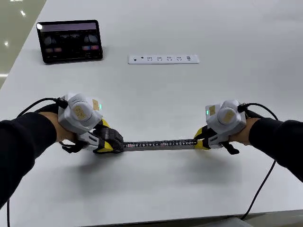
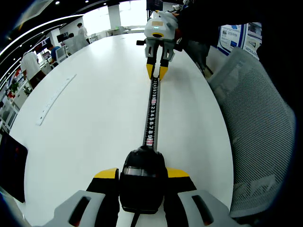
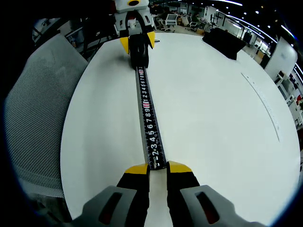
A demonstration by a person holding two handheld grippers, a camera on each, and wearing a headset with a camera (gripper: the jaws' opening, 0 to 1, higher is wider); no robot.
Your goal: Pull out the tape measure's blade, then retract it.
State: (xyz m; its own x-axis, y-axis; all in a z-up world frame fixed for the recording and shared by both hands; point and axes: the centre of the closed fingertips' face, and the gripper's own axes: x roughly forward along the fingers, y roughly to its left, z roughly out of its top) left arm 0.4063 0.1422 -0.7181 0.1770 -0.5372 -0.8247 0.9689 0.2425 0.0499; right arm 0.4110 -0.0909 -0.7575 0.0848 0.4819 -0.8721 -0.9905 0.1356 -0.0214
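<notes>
On table (image 1: 189,28), tape measure (image 2: 142,187) in left claw (image 2: 142,173), blade (image 3: 148,118) in right claw (image 3: 157,168).

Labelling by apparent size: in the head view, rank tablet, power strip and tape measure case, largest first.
1. tablet.
2. power strip, long but thin.
3. tape measure case, partly hidden by the left gripper; unsure.

My left gripper (image 1: 105,143) sits low on my left, jaws clamped on either side of the tape measure's case (image 1: 112,140). My right gripper (image 1: 199,143) faces it from the right, jaws pinched on the end of the blade (image 1: 161,143). Both forearms, in dark sleeves (image 1: 23,137), angle inward, with my hands well apart.
</notes>
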